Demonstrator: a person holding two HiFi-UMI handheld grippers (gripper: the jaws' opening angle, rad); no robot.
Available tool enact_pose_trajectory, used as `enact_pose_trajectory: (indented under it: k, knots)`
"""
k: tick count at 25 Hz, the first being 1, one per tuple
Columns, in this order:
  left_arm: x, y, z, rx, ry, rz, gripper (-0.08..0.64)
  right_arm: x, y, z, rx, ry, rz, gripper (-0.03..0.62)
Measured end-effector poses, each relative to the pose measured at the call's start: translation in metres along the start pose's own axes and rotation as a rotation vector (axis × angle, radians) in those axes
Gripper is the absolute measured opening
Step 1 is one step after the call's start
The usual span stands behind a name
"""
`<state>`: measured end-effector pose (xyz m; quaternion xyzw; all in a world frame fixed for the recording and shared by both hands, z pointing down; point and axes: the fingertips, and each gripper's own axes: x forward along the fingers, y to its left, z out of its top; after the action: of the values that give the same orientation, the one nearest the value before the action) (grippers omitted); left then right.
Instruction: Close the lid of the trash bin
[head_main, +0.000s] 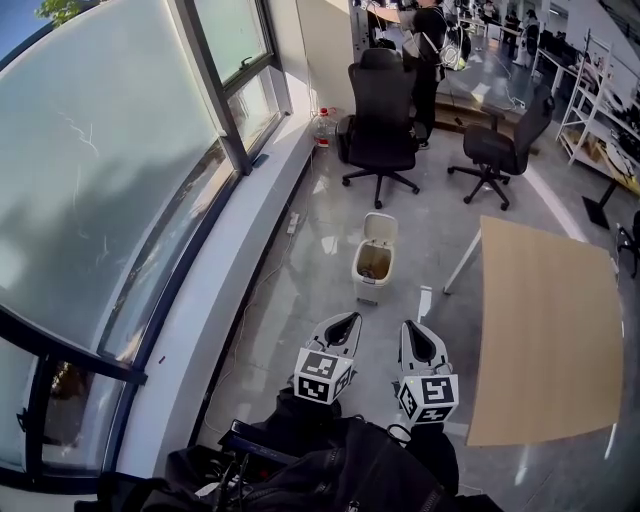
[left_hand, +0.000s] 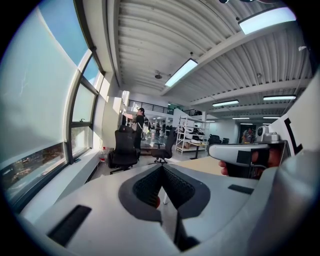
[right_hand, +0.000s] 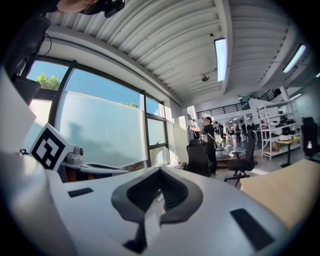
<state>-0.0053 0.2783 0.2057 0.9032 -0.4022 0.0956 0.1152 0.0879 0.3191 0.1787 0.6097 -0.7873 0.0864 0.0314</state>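
A small white trash bin (head_main: 373, 262) stands on the grey floor ahead of me, its lid (head_main: 381, 228) tipped up and back so the inside shows. Both grippers hang side by side in front of it, well short of it and apart from it. My left gripper (head_main: 351, 318) is shut with nothing in it; its jaw tips (left_hand: 161, 167) meet. My right gripper (head_main: 408, 326) is likewise shut and empty, its tips (right_hand: 160, 170) together. In both gripper views the jaws hide the bin. The left gripper view also shows the right gripper (left_hand: 245, 154) in a hand.
A light wooden table (head_main: 545, 330) stands right of the bin. Two black office chairs (head_main: 380, 110) (head_main: 495, 150) stand beyond it, with a person (head_main: 428, 45) behind them. A window wall and low ledge (head_main: 250, 250) run along the left; a water bottle (head_main: 322, 127) stands by the ledge.
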Motion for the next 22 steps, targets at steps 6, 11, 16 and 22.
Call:
enact_pose_trajectory:
  k: [6,11,16,22]
  knots:
    - [0.011,0.013,0.0,-0.013,-0.002,0.006,0.002,0.02,0.004,0.001,-0.017,0.005,0.028,0.003]
    - [0.035,0.024,0.009,-0.017,-0.021,-0.011,0.002,0.042,-0.008,0.01,-0.038,-0.006,0.016,0.002]
    - [0.066,0.048,0.024,-0.014,-0.033,-0.028,0.002,0.079,-0.021,0.02,-0.064,-0.011,-0.001,0.002]
    - [0.101,0.093,0.041,-0.02,-0.038,-0.013,0.002,0.138,-0.025,0.032,-0.041,-0.009,0.023,0.002]
